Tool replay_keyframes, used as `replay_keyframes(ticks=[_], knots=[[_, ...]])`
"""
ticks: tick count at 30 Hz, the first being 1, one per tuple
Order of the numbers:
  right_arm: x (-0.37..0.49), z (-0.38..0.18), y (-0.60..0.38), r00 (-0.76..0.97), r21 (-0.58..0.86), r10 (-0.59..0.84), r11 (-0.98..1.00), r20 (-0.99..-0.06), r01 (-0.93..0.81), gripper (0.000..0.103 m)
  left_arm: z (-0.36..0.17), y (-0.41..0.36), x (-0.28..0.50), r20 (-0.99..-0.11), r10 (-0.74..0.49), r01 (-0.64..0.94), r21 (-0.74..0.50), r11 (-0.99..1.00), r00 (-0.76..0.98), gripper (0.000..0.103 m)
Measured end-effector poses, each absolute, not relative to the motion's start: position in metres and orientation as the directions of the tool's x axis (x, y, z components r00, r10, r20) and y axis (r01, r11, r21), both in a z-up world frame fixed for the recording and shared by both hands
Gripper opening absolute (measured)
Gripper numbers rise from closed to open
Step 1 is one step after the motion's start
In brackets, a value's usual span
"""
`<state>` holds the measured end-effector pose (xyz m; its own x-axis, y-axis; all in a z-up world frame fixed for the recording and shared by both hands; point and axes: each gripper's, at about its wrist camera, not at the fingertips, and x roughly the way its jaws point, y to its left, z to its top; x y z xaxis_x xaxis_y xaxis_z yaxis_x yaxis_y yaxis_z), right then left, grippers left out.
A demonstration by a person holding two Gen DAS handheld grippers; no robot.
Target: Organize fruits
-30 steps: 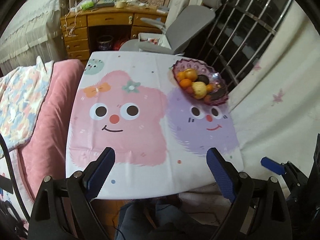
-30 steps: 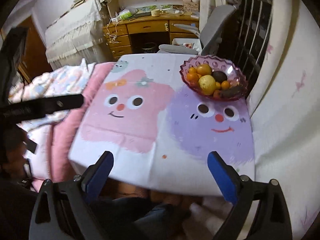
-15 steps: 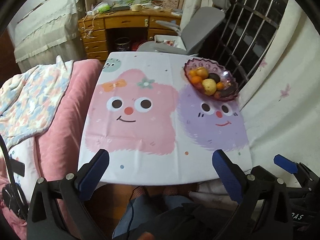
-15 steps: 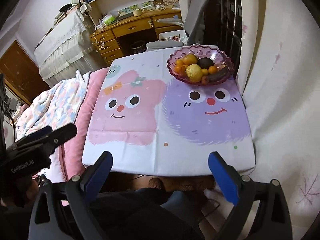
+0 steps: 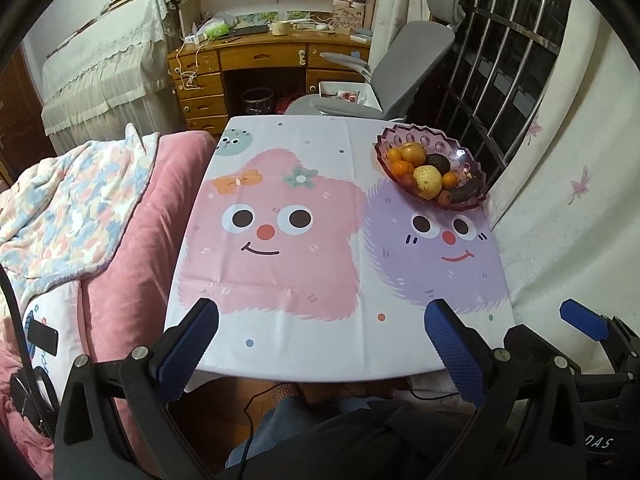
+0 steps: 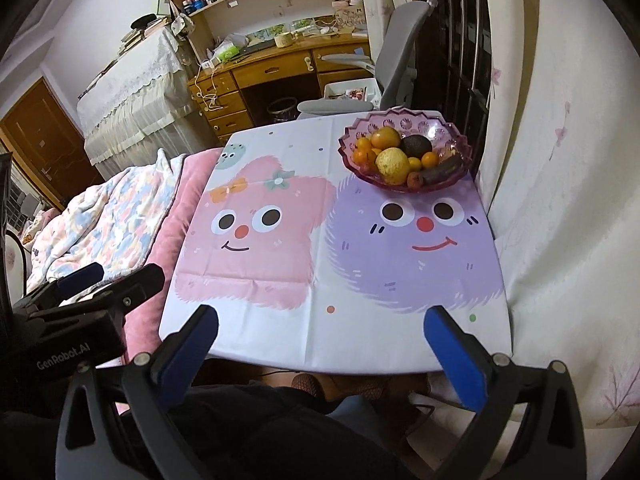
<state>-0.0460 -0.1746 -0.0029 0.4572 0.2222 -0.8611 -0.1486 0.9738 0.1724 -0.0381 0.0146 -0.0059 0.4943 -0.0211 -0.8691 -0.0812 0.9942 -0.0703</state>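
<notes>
The left gripper (image 5: 320, 344) is hovering over the near edge of the desk (image 5: 304, 344), its two blue-padded fingers (image 5: 188, 350) standing wide apart with nothing between them. The right gripper (image 6: 322, 350) is hanging just beside it, to its right, at the same near edge, and its fingers (image 6: 456, 362) are likewise spread wide and holding nothing.

Far ahead of both grippers, and off to the right, a purple glass bowl (image 5: 404, 136) is sitting at the far right corner of the desk, well apart from either pair of fingertips. The bowl is holding the fruits: a large yellow fruit (image 5: 427, 182) is lying nearest the grippers, a big orange (image 5: 413, 154) is resting beyond it, small mandarins (image 5: 401, 169) are crowding the left side, and a dark avocado (image 5: 438, 163) is lying toward the far right. In the right wrist view the same bowl (image 6: 360, 130) is appearing ahead and slightly right of that gripper, with the yellow fruit (image 6: 393, 166) again on the near side.

Between the grippers and the bowl a cartoon tablecloth (image 5: 280, 240) is covering the desk, its pink face lying ahead to the left and its purple face ahead to the right. Left of the left gripper, a pink bed (image 5: 132, 216) with a floral blanket (image 5: 68, 204) is lying alongside the desk. Beyond the bowl, a grey office chair (image 5: 400, 64) is standing in front of a wooden writing desk (image 5: 256, 60).
</notes>
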Motion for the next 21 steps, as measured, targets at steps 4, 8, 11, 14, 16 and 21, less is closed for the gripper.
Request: replay_keyframes(ticks=[4,8,11,14,16,21], knots=[[-0.0444,-0.0030,-0.1756,0.456,0.172,0.222,0.974,-0.862,-0.149,0.103,-0.0049,0.0125,-0.0356,-0.869,-0.018,-0.075,-0.064,0.995,0.495,0.102],[-0.0440,-0.0033,-0.1759,0.454,0.174,0.222,0.974,-0.863,-0.146,0.103,-0.0049,0.0112,-0.0348,-0.869,-0.015,-0.075,-0.060,0.995,0.495,0.102],[-0.0439,-0.0031,-0.1761,0.456,0.173,0.222,0.974,-0.862,-0.147,0.103,-0.0044,0.0106,-0.0347,-0.869,-0.013,-0.075,-0.058,0.995,0.495,0.102],[-0.0423,-0.0043,-0.1765,0.455,0.173,0.222,0.974,-0.862,-0.147,0.103,-0.0059,0.0115,-0.0339,-0.869,-0.011,-0.076,-0.056,0.996,0.495,0.102],[-0.0417,-0.0046,-0.1763,0.455,0.172,0.221,0.974,-0.862,-0.147,0.103,-0.0063,0.0119,-0.0333,-0.869,-0.010,-0.077,-0.055,0.996,0.494,0.102],[-0.0418,-0.0041,-0.1760,0.455,0.173,0.222,0.974,-0.862,-0.146,0.103,-0.0078,0.0148,-0.0316,-0.870,-0.009,-0.076,-0.053,0.996,0.493,0.102]])
